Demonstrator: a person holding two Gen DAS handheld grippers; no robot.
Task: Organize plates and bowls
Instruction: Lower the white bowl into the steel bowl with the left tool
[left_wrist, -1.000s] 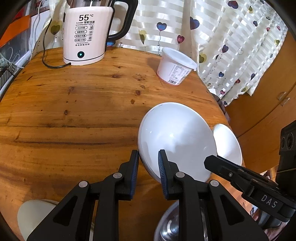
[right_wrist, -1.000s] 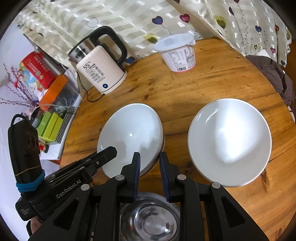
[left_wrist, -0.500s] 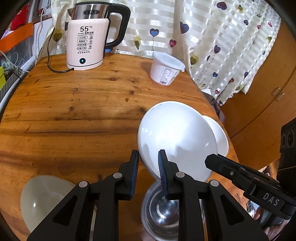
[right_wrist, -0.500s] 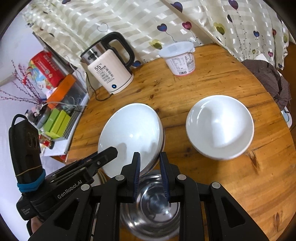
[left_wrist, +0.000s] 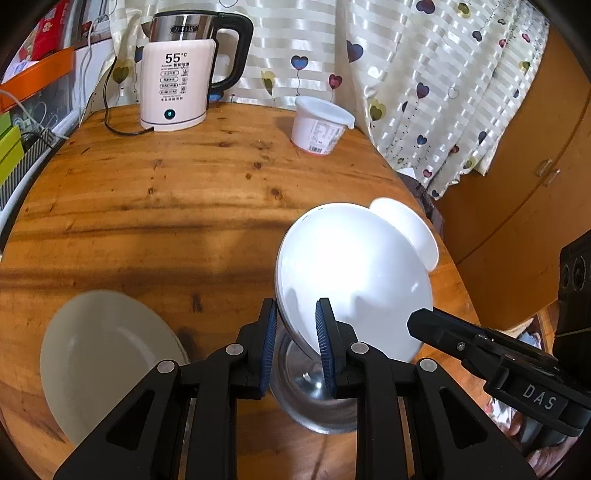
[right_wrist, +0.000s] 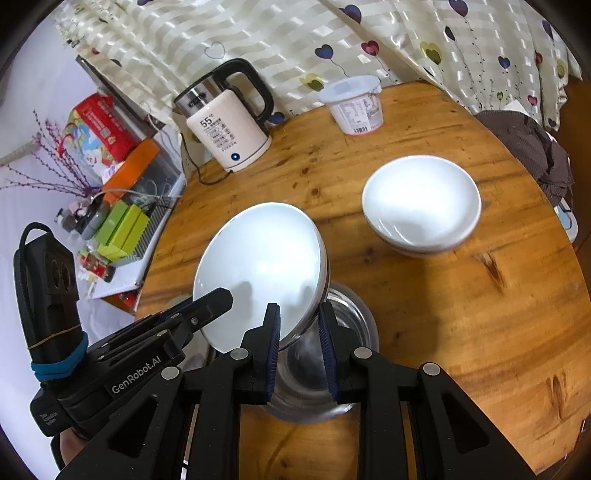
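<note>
A wide white bowl (left_wrist: 354, 273) hangs tilted above the round wooden table (left_wrist: 147, 206), held between both grippers. My left gripper (left_wrist: 293, 332) is shut on its near-left rim. My right gripper (right_wrist: 298, 328) is shut on the opposite rim of the same bowl (right_wrist: 262, 266). Directly under the bowl stands a steel bowl (right_wrist: 332, 369), partly hidden by it and by the fingers. A stack of white bowls (right_wrist: 421, 206) rests farther right on the table. A cream plate (left_wrist: 107, 354) lies at the near left.
An electric kettle (left_wrist: 177, 85) with its cord stands at the back of the table, and a lidded white tub (left_wrist: 319, 125) to its right. A curtain hangs behind. Boxes and clutter (right_wrist: 122, 229) sit off the left edge, dark cloth (right_wrist: 532, 147) off the right.
Both grippers have drawn back toward the near side with the white bowl between them. The steel bowl and the cream plate have come further into view, and the stacked bowls now lie farther off.
</note>
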